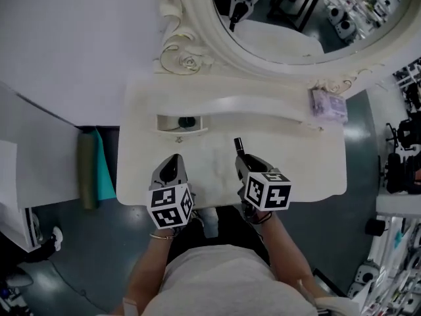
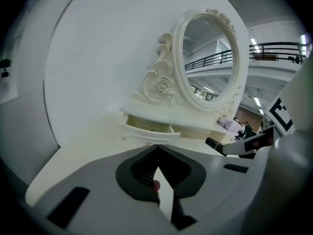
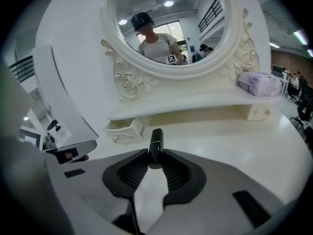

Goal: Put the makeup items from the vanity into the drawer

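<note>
My right gripper (image 1: 241, 155) (image 3: 155, 154) is shut on a black makeup tube (image 1: 238, 143) (image 3: 156, 140), which sticks out past its fingertips over the cream vanity top (image 1: 302, 170). My left gripper (image 1: 174, 160) (image 2: 157, 151) hovers beside it, jaw tips together; a small pink item (image 2: 155, 184) shows between its pads. The little drawer (image 1: 181, 122) (image 2: 146, 130) (image 3: 122, 130) stands open under the shelf, just ahead of the left gripper. In the left gripper view, the right gripper (image 2: 230, 147) and its tube (image 2: 213, 143) appear at the right.
A lilac pouch (image 1: 327, 105) (image 3: 261, 84) lies on the shelf's right end. The ornate oval mirror (image 1: 309, 18) rises behind the shelf. A dark roll and a teal sheet (image 1: 91, 170) stand on the floor left of the vanity.
</note>
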Tool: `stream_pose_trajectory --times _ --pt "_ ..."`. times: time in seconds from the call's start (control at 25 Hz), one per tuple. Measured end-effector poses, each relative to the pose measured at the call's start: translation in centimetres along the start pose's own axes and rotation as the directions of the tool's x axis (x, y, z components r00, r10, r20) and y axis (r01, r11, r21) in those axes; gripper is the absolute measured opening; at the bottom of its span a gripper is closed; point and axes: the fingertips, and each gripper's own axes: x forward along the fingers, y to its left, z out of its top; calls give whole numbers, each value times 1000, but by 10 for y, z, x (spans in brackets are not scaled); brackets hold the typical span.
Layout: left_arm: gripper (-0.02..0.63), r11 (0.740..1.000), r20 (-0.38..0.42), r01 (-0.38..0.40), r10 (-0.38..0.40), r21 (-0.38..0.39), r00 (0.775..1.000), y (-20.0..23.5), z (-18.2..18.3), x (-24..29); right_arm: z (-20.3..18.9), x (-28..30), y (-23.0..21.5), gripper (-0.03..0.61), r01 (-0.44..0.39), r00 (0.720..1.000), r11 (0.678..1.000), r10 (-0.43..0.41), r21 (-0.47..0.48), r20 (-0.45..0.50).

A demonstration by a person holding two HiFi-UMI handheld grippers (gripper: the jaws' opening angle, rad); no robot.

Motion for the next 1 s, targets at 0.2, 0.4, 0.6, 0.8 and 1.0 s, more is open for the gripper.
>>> stream_pose_trajectory --times 0.2,0.4,0.6,0.8,1.0 --pt "8 995 43 -85 87 -48 995 20 9 -12 24 11 29 106 -93 996 992 93 -89 0" --pt "8 983 67 -156 162 -94 984 31 11 -22 34 19 46 104 -162 987 974 160 -157 -23" --pt "8 968 81 -215 226 -126 971 41 11 -30 42 28 62 104 -229 974 952 224 -202 -47" --pt "8 954 93 -264 278 -141 956 50 17 -36 50 40 81 104 -298 954 918 285 -263 -87" --pt "8 941 91 -307 322 -144 942 60 21 -36 53 53 102 106 -371 929 878 346 -302 -136"
